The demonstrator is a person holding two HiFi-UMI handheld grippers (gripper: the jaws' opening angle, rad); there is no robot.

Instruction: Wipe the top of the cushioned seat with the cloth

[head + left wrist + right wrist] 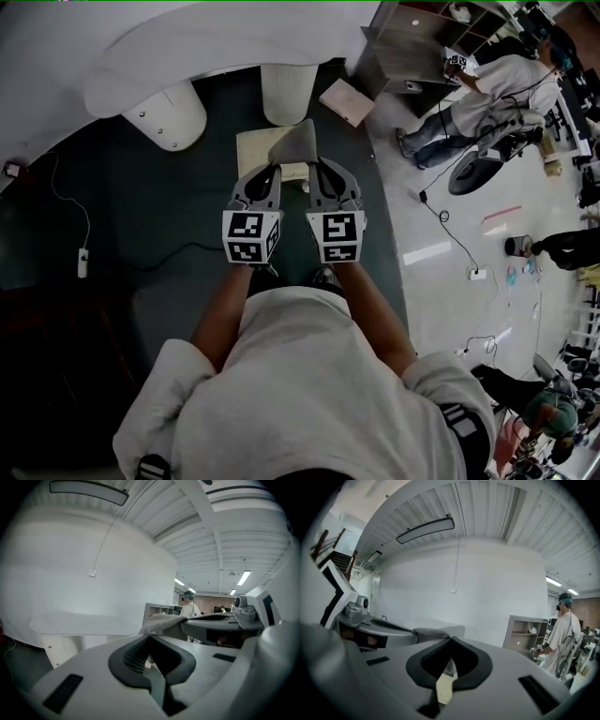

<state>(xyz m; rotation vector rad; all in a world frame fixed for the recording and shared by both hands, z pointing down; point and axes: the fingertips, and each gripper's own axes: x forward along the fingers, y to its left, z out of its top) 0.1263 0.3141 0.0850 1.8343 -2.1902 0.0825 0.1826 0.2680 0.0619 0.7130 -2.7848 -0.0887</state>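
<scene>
In the head view my left gripper [273, 169] and right gripper [315, 165] are held side by side, jaws pointing away from me. Between their tips a grey cloth [293, 142] stands bunched up. Each gripper's jaws look closed on an edge of it. The cloth hangs over a cream square cushioned seat [254, 150] on the dark floor. In the left gripper view the jaws [149, 638] meet at the tip with the cloth [161, 620] just beyond. The right gripper view shows the same: closed jaws [451, 640], the cloth [438, 632] at the tip, cream seat [443, 686] below.
A white curved tabletop [187, 47] on two white round pedestals [169, 114] [286, 92] stands just beyond the seat. A flat cardboard piece [345, 101] lies to the right. A person [487, 89] works by a shelf unit [412, 47]. Cables [441, 216] cross the light floor.
</scene>
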